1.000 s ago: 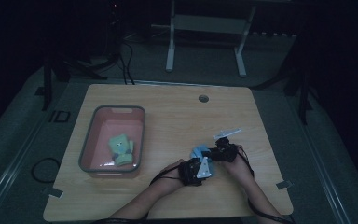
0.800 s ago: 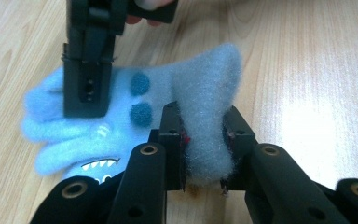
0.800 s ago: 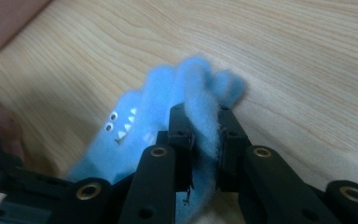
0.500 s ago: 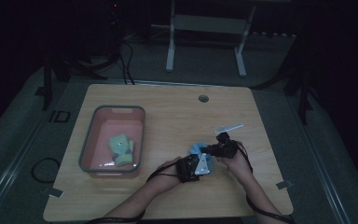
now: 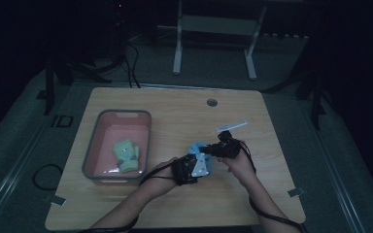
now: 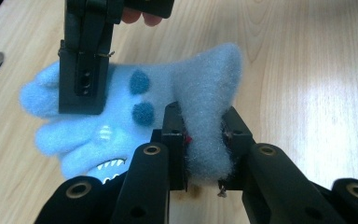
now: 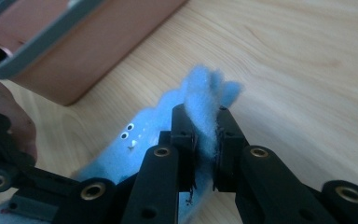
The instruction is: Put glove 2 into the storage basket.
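We've got the blue sock (image 6: 135, 109) pinched at both ends, left gripper (image 6: 204, 140) and right gripper (image 7: 204, 135) clamped tight, holding it off the table (image 5: 175, 121) beside the tub (image 5: 91, 155), likely for binning.

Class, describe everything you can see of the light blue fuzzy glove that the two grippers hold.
The light blue glove looks like fluffy fleece, shaped as a little monster: two darker blue spots, small eyes, white zigzag teeth and stubby fingers. The left gripper is shut on its cuff end, and the right gripper is shut on its finger end. It hangs stretched between them, just above the wooden table, right of the pink bin.
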Tool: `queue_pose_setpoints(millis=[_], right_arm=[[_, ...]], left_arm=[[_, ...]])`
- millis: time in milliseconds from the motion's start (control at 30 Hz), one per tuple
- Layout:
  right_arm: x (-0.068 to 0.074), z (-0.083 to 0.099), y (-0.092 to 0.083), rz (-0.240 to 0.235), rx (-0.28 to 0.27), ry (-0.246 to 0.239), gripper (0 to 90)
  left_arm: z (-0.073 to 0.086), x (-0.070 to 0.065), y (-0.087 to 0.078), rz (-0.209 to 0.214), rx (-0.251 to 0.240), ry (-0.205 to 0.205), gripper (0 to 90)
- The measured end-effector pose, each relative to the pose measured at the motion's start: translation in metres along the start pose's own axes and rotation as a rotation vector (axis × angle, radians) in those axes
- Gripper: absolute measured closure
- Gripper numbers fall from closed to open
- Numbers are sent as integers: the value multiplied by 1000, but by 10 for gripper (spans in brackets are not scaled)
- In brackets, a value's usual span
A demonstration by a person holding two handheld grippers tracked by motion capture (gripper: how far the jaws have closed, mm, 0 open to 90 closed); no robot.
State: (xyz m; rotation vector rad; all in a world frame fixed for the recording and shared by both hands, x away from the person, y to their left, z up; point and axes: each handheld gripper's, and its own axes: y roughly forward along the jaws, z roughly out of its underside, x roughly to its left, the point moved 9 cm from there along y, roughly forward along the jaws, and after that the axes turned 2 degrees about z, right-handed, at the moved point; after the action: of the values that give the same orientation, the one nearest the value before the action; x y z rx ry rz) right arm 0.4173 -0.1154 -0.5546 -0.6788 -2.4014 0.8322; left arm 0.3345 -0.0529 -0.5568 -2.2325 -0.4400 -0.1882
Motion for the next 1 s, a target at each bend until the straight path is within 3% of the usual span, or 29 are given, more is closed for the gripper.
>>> queue_pose_setpoints(millis=[33,67,500,1000], right_arm=[[0,0,0,0,0,0,818],[9,-11,1,-4,-6,-19,818],[46,-56,16,-46,-22,-82,819],[83,-91,47,-90,-6,-146,818]], left_arm=[[2,3,-8,-5,3,-6,769],[4,6,-15,-15,5,-7,769],[20,24,-55,-73,36,-23,769],[55,40,-100,-135,81,-61,769]])
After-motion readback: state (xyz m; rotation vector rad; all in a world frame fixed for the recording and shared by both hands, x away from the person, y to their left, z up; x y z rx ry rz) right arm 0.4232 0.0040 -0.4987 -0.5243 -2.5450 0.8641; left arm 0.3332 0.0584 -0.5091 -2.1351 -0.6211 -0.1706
